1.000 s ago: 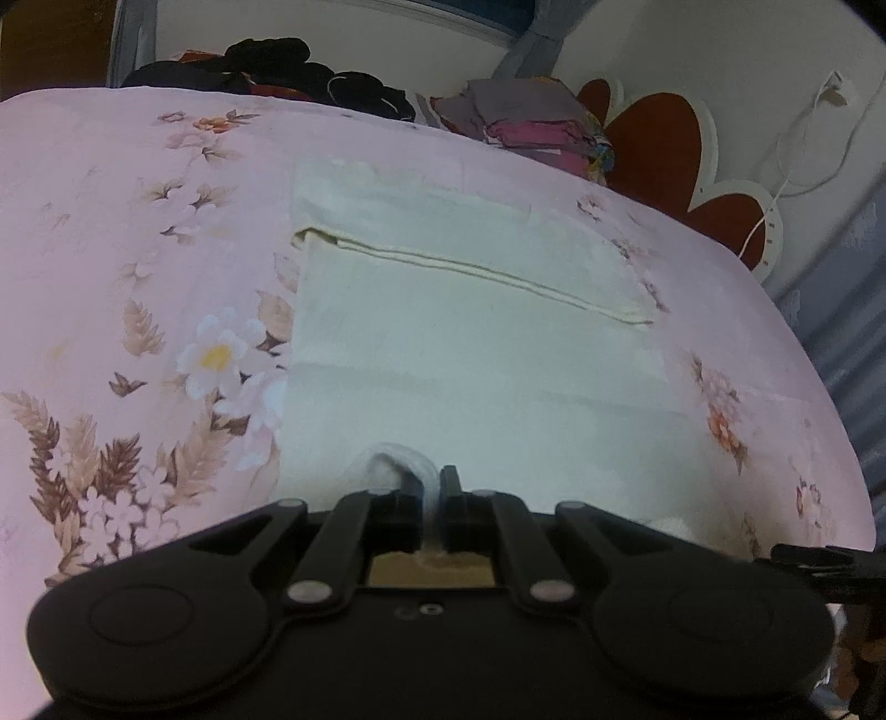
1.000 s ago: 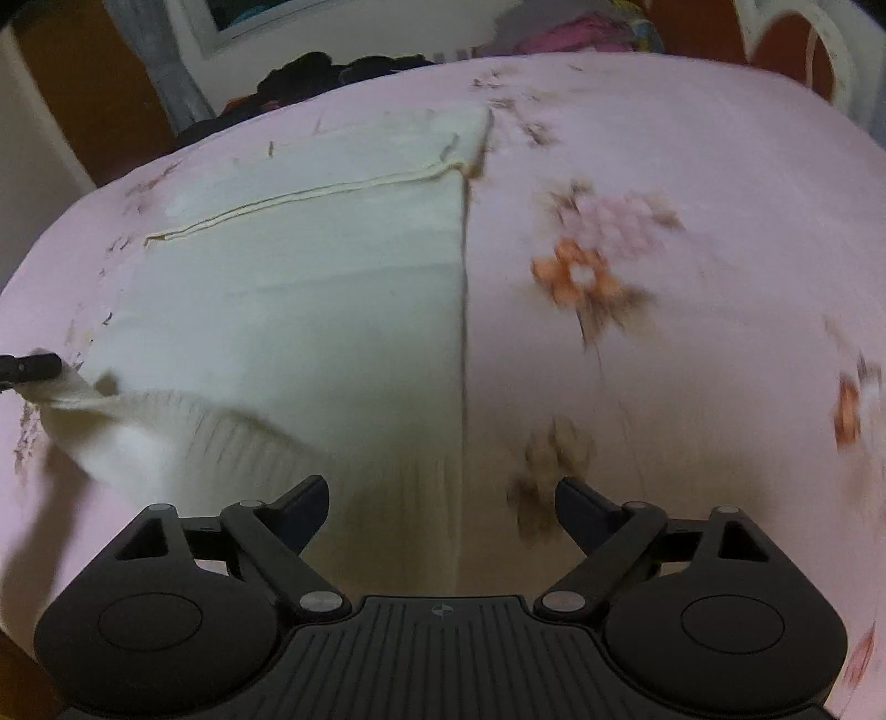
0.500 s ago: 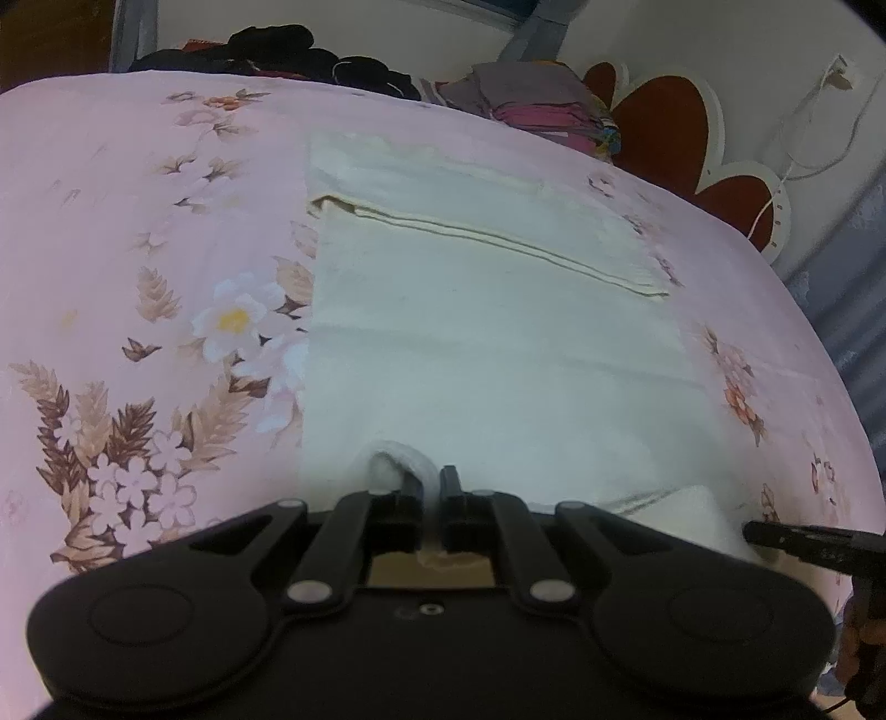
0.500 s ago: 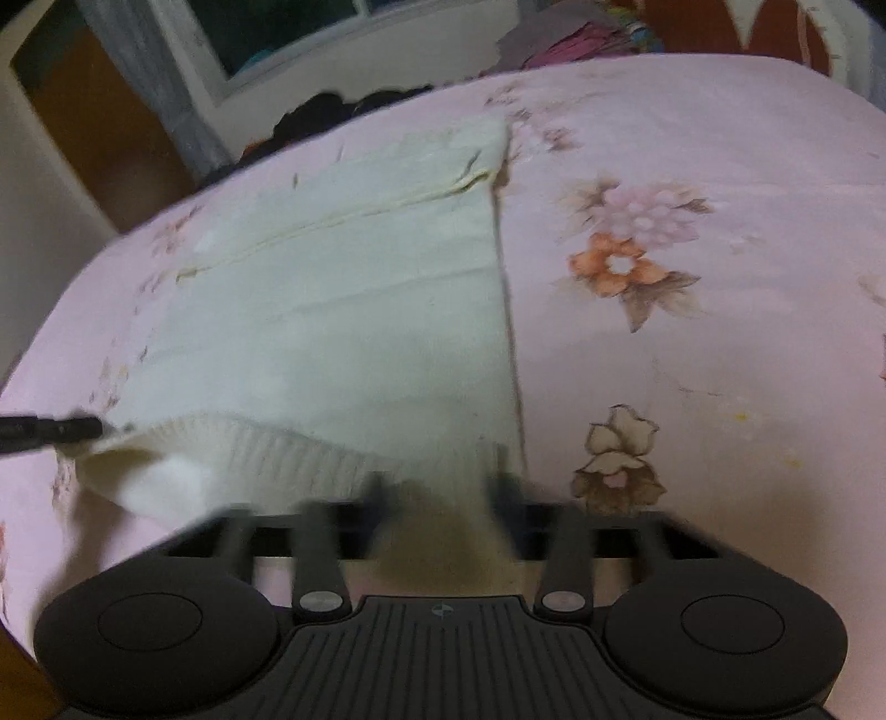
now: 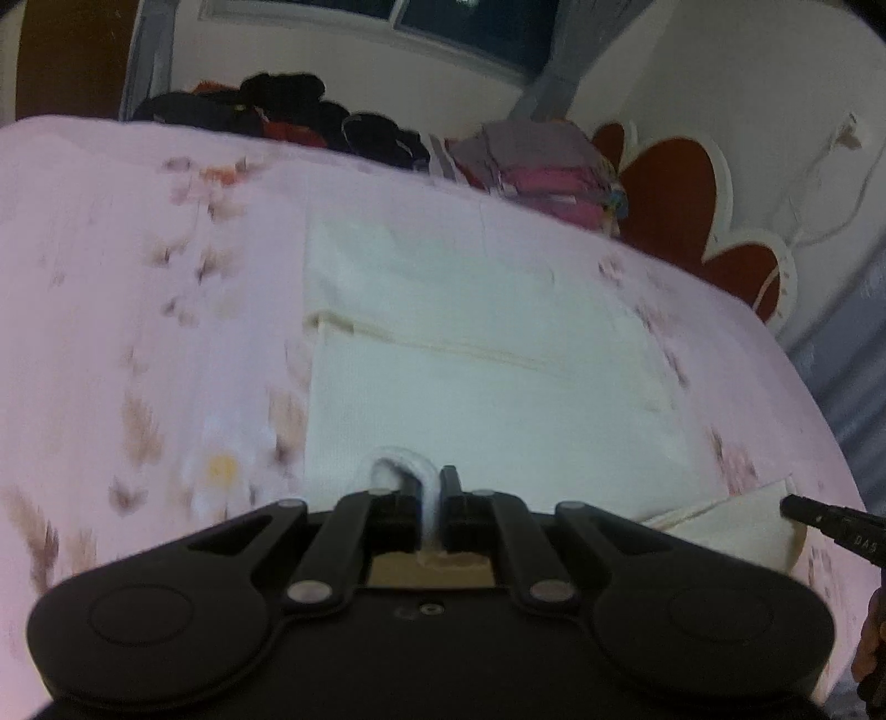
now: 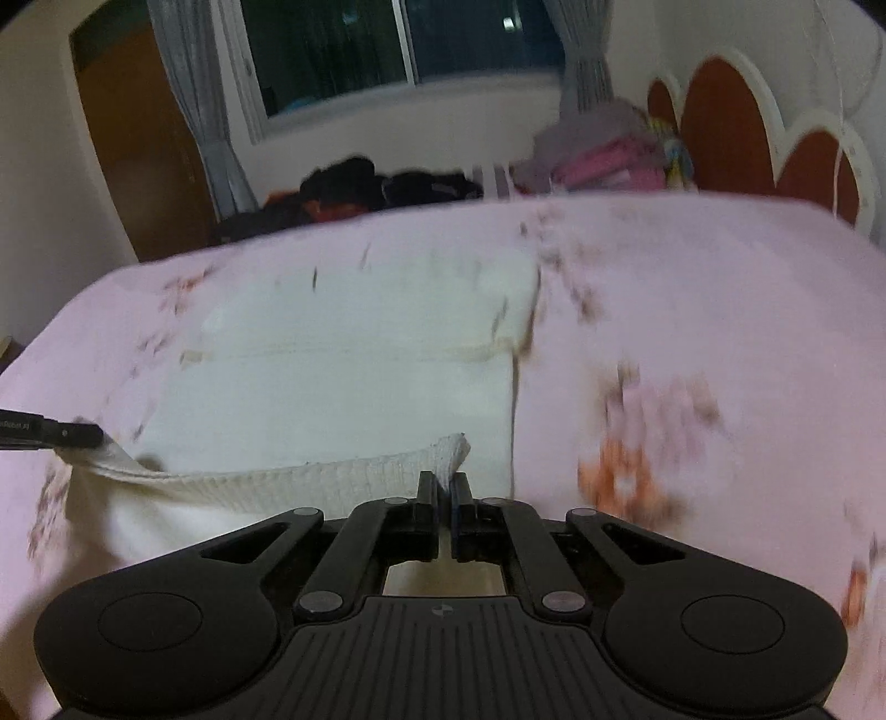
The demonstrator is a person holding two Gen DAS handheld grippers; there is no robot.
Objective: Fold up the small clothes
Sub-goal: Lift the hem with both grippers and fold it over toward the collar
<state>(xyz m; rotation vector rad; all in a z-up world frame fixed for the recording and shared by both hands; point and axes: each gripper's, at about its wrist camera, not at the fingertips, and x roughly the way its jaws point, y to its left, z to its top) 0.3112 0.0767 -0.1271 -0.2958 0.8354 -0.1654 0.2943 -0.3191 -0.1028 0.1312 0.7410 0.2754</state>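
— Sweater (image 5: 487, 399) position?
— Flat on my pink bedspread (image 5: 138, 266), near edge lifted.
— Claws?
— My left gripper (image 5: 431, 501) pinches its ribbed hem (image 6: 310, 482); my right gripper (image 6: 444, 501) clamps that hem too.

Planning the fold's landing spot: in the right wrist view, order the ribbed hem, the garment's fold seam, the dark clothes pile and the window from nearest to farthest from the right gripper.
1. ribbed hem, pinched in the right gripper, running left.
2. fold seam, mid-garment.
3. dark clothes pile, behind the bed's far edge.
4. window, back wall.
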